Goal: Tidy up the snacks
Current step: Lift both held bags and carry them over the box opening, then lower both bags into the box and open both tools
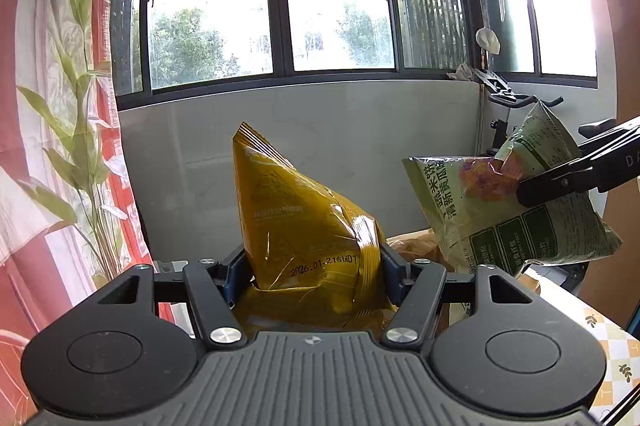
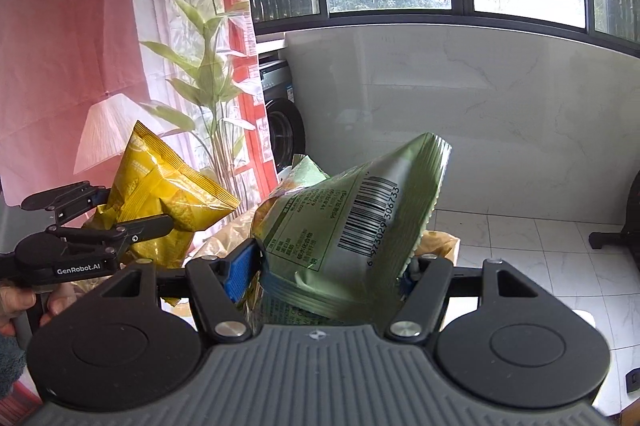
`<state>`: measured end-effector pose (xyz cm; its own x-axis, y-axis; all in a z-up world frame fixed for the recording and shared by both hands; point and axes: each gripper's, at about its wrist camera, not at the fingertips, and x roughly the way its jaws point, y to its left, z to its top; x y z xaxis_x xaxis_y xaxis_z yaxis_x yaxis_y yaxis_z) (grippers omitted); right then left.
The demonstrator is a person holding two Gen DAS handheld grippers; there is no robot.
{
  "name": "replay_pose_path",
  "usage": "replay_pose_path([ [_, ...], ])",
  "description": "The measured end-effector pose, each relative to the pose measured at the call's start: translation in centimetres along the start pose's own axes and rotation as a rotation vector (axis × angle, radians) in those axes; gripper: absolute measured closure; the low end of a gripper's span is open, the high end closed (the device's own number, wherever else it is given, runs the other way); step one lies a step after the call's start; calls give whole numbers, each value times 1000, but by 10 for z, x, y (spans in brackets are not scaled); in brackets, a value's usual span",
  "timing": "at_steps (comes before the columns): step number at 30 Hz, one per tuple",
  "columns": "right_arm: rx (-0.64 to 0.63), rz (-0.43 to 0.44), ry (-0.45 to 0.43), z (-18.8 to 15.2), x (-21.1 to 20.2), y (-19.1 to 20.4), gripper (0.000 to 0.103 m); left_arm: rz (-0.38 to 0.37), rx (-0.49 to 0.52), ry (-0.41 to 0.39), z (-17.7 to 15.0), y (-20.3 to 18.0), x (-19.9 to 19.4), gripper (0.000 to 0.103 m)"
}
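My left gripper (image 1: 312, 266) is shut on a yellow snack bag (image 1: 304, 222) and holds it up in the air. It also shows in the right wrist view, where the left gripper (image 2: 132, 209) clamps the yellow bag (image 2: 160, 193) at the left. My right gripper (image 2: 328, 266) is shut on a green snack bag (image 2: 352, 218) with a barcode. In the left wrist view the right gripper (image 1: 524, 191) pinches the green bag (image 1: 508, 201) at the right, beside and slightly above the yellow one.
A brown bag or container (image 2: 440, 242) sits below the held snacks, with more packets (image 2: 300, 169) behind. A table with a checked cloth (image 1: 604, 346) lies at lower right. A tiled wall (image 1: 320, 137), windows, a plant (image 2: 208, 73), a washing machine (image 2: 280, 133) and an exercise bike (image 1: 516, 101) surround.
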<state>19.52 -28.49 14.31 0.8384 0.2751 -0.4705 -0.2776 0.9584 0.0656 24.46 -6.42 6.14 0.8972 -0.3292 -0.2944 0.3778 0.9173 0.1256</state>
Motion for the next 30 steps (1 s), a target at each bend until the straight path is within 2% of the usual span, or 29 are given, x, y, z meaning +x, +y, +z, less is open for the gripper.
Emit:
replay_pose_path([
  [4,-22,-31,58,14,36,-7,35,-29,-8,78,7,0,41,36],
  [7,-52,-46,133,16,72,-12,35,-19,-2,134,5,-3,72,36],
  [10,-41,-60,239,8,111,-18,35,12,22,207,-1,-12,98,36],
  [12,-32,-67,323,0,136,-20,35,0,15,255,-7,-14,112,36],
  [15,-64,-67,398,-10,161,-17,35,-9,16,289,-15,-18,124,35],
  [21,-65,-97,464,-20,186,-21,35,28,84,343,-26,-23,142,35],
  [25,-61,-122,485,-20,198,-21,34,8,70,357,-30,-18,148,33],
  [28,-40,-130,488,-20,203,-22,27,24,68,349,-33,-15,148,18],
  [30,-29,-138,478,-21,199,-26,18,25,57,342,-34,-13,145,16],
])
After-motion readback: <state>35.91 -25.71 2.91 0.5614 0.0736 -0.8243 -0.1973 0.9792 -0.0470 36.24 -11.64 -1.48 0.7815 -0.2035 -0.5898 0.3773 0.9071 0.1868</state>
